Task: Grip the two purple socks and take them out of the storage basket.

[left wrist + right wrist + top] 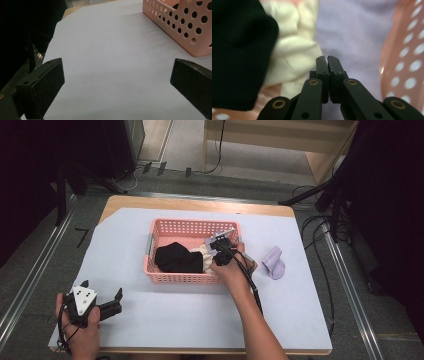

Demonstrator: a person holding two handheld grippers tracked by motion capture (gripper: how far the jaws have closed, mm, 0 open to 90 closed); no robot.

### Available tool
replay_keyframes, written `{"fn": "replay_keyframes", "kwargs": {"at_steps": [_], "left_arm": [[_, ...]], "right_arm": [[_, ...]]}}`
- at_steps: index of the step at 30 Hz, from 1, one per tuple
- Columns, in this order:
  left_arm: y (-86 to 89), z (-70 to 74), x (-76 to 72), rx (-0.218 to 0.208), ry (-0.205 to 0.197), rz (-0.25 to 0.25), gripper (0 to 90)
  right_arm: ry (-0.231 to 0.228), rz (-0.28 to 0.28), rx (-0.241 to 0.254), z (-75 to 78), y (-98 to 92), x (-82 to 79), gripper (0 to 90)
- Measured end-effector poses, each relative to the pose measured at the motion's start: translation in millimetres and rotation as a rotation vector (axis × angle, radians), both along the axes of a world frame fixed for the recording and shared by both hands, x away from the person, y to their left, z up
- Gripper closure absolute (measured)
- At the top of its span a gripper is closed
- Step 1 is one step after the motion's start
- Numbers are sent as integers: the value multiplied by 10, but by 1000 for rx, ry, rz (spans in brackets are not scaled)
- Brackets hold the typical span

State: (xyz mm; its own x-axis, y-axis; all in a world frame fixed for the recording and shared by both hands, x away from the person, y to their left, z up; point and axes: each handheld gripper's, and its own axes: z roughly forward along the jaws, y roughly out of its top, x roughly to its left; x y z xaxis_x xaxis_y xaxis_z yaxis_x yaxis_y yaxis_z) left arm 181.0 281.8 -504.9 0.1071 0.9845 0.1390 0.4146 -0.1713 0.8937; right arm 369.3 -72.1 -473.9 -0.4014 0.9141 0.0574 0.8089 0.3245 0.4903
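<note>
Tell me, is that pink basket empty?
No. The basket holds black, cream and lilac cloths.

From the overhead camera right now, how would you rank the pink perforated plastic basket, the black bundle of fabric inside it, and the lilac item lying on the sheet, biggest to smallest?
1. Pink perforated plastic basket
2. Black bundle of fabric
3. Lilac item, on the sheet to the basket's right

All sit at similar depth, so the order is fairly safe.

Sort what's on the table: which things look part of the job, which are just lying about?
In play: pink basket, black cloth, cream cloth, lilac cloth, right gripper shut inside the basket.
Lying about, probably: lilac piece beside the basket; left gripper idle.
</note>
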Motion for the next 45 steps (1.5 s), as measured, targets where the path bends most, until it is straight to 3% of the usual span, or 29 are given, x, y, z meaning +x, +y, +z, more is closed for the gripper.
{"fn": "replay_keyframes", "kwargs": {"at_steps": [1,2,4,5,13,19,22,23,25,26,30,36,38,42,45], "left_arm": [[1,0,1,3,3,-1,1],[-1,0,2,3,3,-1,1],[-4,-2,5,4,3,-1,1],[-6,-3,7,5,2,-1,1],[-19,-3,4,15,6,4,1],[-19,-3,3,16,6,3,1],[-17,-1,2,12,10,3,1],[-15,-1,3,12,9,2,1],[-16,0,2,13,10,2,1],[-17,0,2,13,11,3,1],[-19,-3,3,15,6,2,1],[-16,0,3,13,11,0,1],[-14,1,4,16,13,0,1],[-13,0,6,14,13,-2,1],[-13,0,7,12,12,-1,1]], "right_arm": [[-40,-8,13,14,-29,-16,890],[-109,-28,44,48,-99,-50,892],[-134,-37,68,73,-132,-69,893],[-166,-48,102,114,-167,-98,893],[-409,-19,216,377,-333,-269,896],[-554,39,304,573,-342,-432,897],[-593,70,342,671,-319,-496,897],[-596,85,366,693,-312,-515,896],[-573,134,463,726,-297,-547,896],[-563,143,481,732,-274,-557,896],[-523,167,457,683,-141,-526,896],[-407,150,335,400,117,-314,878],[-386,126,307,323,170,-249,821],[-341,51,316,243,205,-132,682],[-272,10,305,241,232,-67,614]]}}
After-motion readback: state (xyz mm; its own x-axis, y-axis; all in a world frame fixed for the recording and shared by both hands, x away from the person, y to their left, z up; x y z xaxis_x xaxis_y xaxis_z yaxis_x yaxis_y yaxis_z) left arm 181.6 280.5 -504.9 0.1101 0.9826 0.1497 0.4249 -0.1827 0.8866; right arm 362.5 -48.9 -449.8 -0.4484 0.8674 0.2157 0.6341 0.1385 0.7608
